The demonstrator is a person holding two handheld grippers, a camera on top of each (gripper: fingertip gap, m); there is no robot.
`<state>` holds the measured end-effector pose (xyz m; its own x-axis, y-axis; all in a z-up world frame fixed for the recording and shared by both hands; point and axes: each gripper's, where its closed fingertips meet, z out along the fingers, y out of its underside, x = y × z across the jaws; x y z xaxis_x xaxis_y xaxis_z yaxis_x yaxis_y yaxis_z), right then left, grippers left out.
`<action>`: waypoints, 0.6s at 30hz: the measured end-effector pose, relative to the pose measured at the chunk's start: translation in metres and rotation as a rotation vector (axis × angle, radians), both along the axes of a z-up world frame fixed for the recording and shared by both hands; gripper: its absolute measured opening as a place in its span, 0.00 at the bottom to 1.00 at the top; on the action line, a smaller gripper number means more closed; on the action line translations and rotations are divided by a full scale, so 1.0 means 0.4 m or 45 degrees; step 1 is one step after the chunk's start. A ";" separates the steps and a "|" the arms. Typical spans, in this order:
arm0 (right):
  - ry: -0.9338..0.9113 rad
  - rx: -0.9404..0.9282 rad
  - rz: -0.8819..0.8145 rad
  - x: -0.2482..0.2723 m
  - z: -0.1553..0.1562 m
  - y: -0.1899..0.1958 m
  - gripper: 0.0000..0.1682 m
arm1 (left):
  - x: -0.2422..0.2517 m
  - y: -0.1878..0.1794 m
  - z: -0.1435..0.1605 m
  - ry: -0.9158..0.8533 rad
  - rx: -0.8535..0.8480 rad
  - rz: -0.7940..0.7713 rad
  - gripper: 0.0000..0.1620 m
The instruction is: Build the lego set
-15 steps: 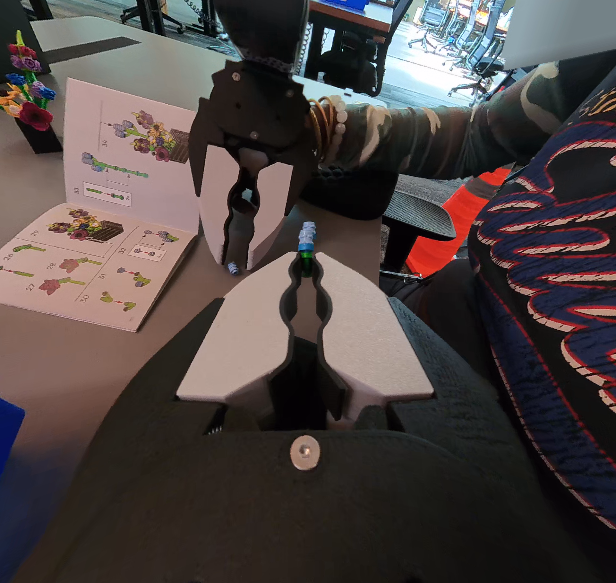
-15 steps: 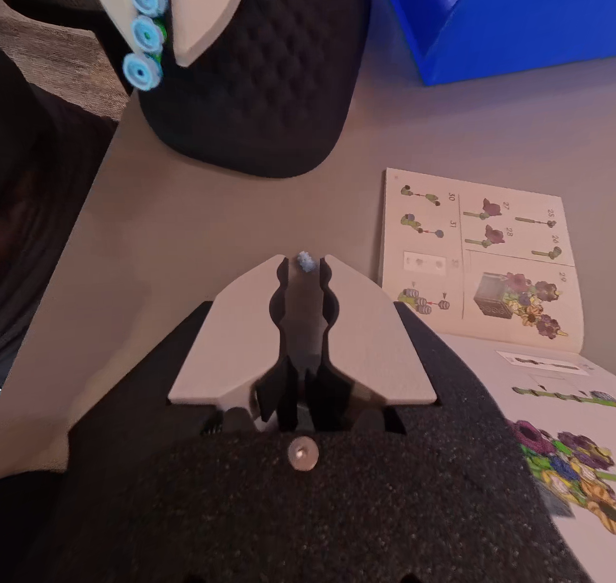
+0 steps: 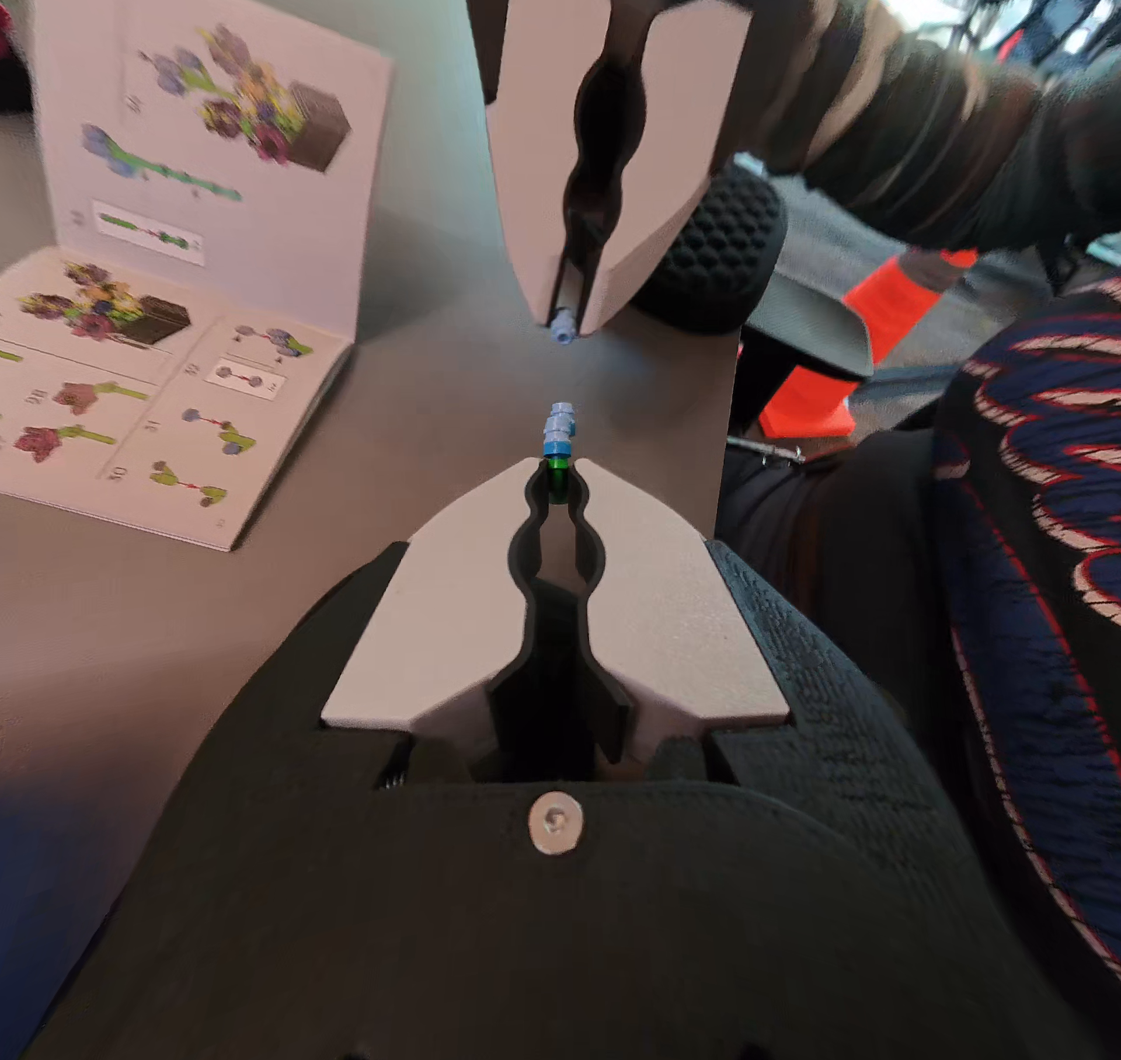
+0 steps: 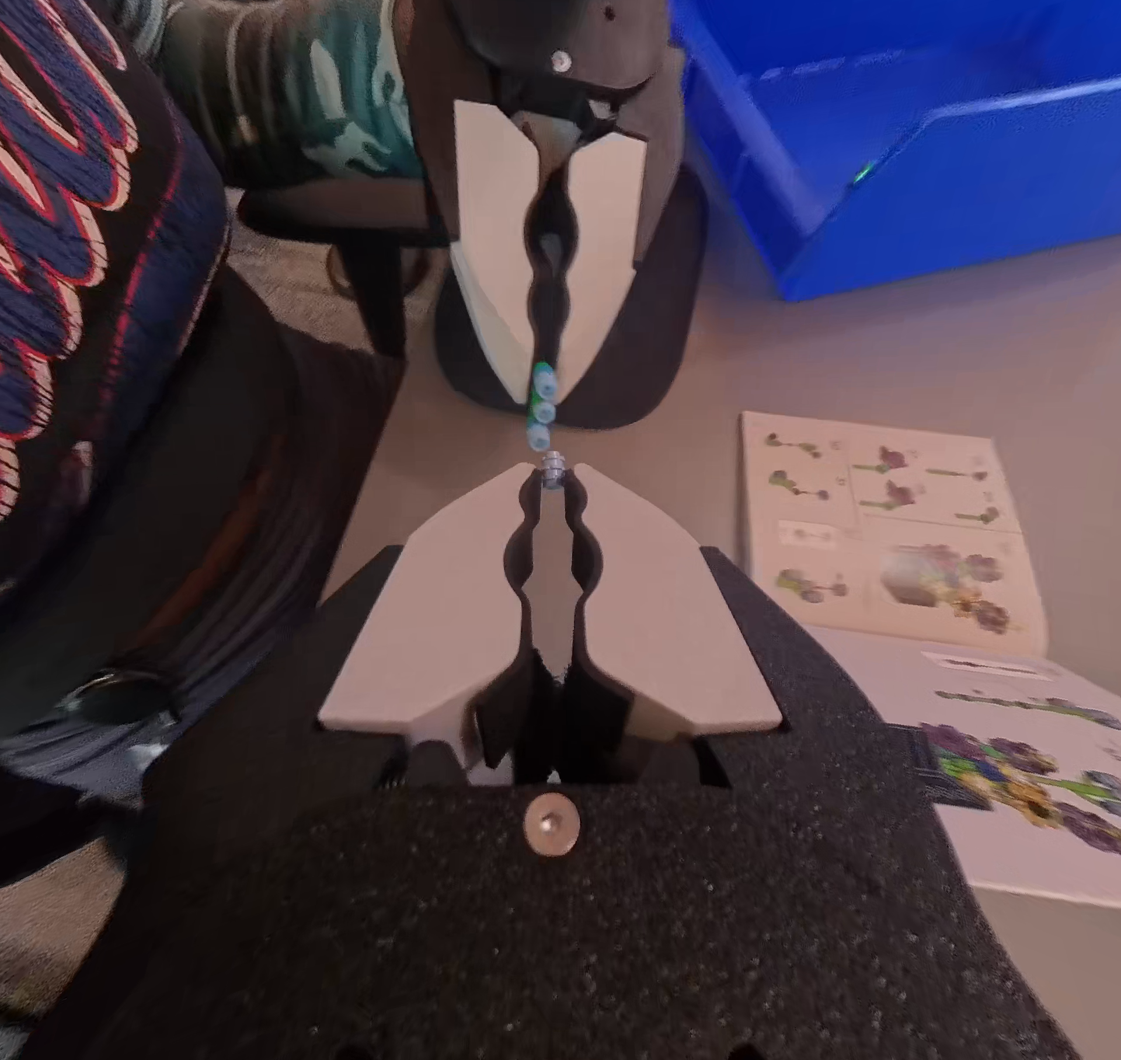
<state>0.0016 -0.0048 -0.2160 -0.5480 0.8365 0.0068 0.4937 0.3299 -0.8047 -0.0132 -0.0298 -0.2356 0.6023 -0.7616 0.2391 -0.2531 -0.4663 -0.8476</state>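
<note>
My left gripper (image 3: 557, 468) is shut on a green lego stem with light blue round studs (image 3: 558, 433) sticking out past its tips. My right gripper (image 4: 551, 473) is shut on a small pale blue round lego piece (image 4: 552, 468). The two grippers face each other tip to tip above the grey table. In the left wrist view the right gripper (image 3: 565, 327) points down with the small piece (image 3: 564, 333) at its tips, a short gap from the stem. In the right wrist view the left gripper (image 4: 541, 400) holds the stem (image 4: 540, 409), nearly touching the small piece.
An open instruction booklet lies on the table (image 3: 164, 279) (image 4: 879, 527). A blue plastic bin (image 4: 910, 121) stands behind the booklet. The table edge (image 3: 725, 400) runs beside the grippers, with a person's lap, a black armrest (image 3: 710, 248) and an orange cone (image 3: 849, 376) beyond it. My right fingertips sit around 4 cm from my left ones.
The right gripper has closed on the small blue piece, lifted it off the table and turned to face the left gripper. The two grippers have come close together.
</note>
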 end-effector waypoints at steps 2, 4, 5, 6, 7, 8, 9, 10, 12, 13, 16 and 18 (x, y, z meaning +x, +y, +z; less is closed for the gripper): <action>-0.124 -0.029 0.000 0.004 -0.017 -0.022 0.04 | 0.010 -0.004 -0.024 0.084 -0.039 -0.032 0.04; -0.223 -0.054 -0.018 0.005 -0.036 -0.028 0.04 | 0.015 -0.008 -0.037 0.132 -0.051 -0.055 0.04; -0.247 -0.058 -0.026 0.002 -0.042 -0.029 0.04 | 0.016 -0.009 -0.039 0.140 -0.047 -0.058 0.04; -0.257 -0.059 -0.035 -0.002 -0.044 -0.028 0.04 | 0.016 -0.008 -0.039 0.142 -0.042 -0.055 0.04; -0.260 -0.065 -0.040 -0.006 -0.045 -0.028 0.04 | 0.015 -0.007 -0.038 0.140 -0.039 -0.051 0.04; -0.268 -0.074 -0.042 -0.010 -0.045 -0.029 0.04 | 0.014 -0.006 -0.037 0.138 -0.038 -0.046 0.04; -0.278 -0.077 -0.042 -0.013 -0.047 -0.031 0.04 | 0.014 -0.006 -0.038 0.140 -0.038 -0.043 0.04; -0.294 -0.072 -0.043 -0.012 -0.050 -0.033 0.04 | 0.014 -0.005 -0.039 0.146 -0.038 -0.041 0.04; -0.338 -0.047 -0.045 -0.011 -0.061 -0.032 0.04 | 0.014 -0.004 -0.043 0.160 -0.035 -0.041 0.04; -0.353 -0.038 -0.048 -0.011 -0.065 -0.030 0.04 | 0.014 -0.004 -0.045 0.166 -0.033 -0.041 0.04; -0.369 -0.041 -0.025 -0.014 -0.067 -0.039 0.04 | 0.016 -0.006 -0.047 0.178 -0.023 -0.048 0.04; -0.386 -0.015 -0.017 -0.015 -0.072 -0.039 0.04 | 0.017 -0.007 -0.047 0.178 -0.018 -0.054 0.04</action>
